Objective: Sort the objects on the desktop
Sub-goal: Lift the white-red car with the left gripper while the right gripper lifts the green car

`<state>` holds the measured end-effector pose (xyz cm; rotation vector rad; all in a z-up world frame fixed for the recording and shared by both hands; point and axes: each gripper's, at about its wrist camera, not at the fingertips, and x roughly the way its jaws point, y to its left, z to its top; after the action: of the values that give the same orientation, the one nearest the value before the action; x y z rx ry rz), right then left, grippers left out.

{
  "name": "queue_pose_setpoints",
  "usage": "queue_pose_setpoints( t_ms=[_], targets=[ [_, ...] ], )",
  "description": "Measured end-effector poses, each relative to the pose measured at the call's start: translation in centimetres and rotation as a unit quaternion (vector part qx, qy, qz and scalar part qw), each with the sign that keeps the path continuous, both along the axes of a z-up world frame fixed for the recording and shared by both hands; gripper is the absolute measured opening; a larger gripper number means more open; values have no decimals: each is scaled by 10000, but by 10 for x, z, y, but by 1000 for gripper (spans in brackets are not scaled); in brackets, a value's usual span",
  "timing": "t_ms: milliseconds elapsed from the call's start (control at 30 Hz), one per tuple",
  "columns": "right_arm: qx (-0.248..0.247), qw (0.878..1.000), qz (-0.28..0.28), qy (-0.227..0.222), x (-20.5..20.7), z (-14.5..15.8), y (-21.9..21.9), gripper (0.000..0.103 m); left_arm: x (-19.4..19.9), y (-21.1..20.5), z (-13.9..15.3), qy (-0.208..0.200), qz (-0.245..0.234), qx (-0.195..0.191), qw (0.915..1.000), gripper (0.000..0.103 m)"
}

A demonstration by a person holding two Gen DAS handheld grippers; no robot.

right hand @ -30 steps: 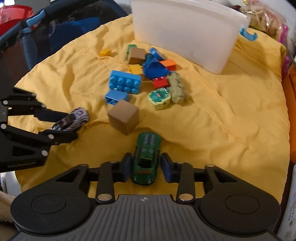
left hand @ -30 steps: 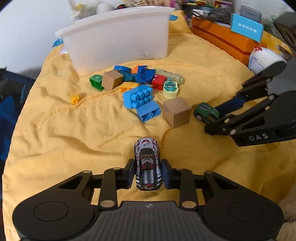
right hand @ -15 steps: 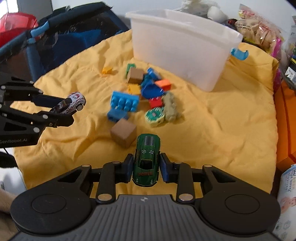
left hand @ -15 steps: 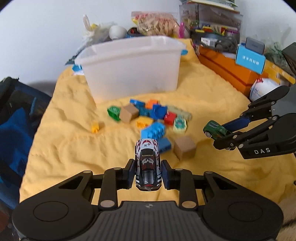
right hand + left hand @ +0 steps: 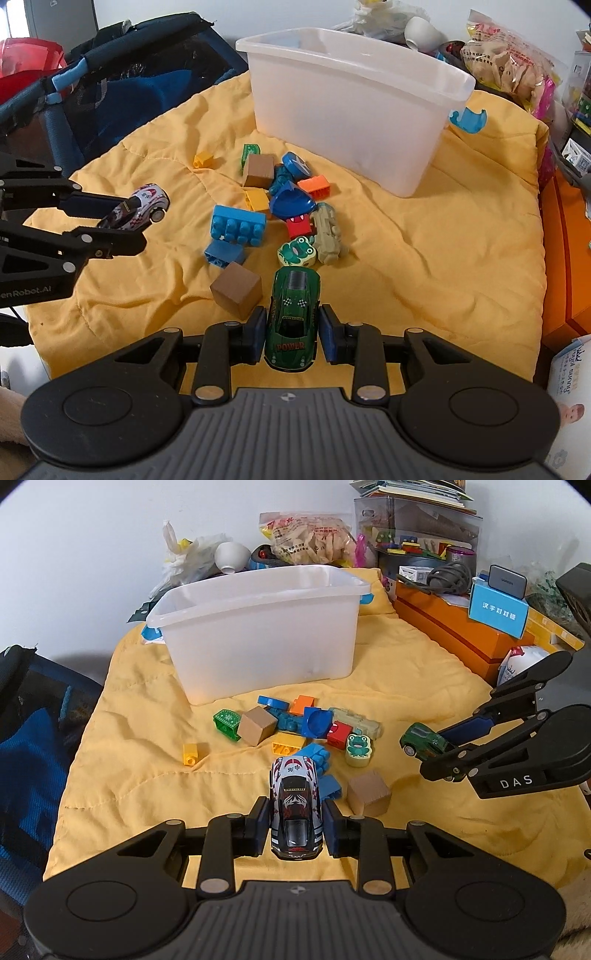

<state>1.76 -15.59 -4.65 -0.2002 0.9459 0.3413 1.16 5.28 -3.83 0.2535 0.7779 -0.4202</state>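
left wrist view: the left gripper has its jaws clamped on the flanks of a white and black toy car, held clear above the yellow quilt, with the white bin beyond the block pile. right wrist view: the right gripper has its jaws closed on a green toy car, after closing further in the last second, lifted off the quilt beside a wooden cube.

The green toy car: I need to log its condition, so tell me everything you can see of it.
The green toy car is glossy, with dark windows, small chequered marks and POWER lettered across its near end. It is clamped by its sides in the right gripper, nose pointing away, held clear above the yellow quilt. Only the blue pads touch it.
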Motion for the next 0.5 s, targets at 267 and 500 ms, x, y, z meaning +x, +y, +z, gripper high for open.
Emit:
queue_pose_setpoints(
  t_ms=[267, 500],
  targets=[
    [98, 9999, -11, 103, 2, -4, -1, 34, 5, -3, -4, 46, -66, 68, 9999, 33],
    [132, 9999, -50, 78, 4, -3, -4, 34, 11, -6, -2, 3, -111, 137, 9998, 33]
  ],
)
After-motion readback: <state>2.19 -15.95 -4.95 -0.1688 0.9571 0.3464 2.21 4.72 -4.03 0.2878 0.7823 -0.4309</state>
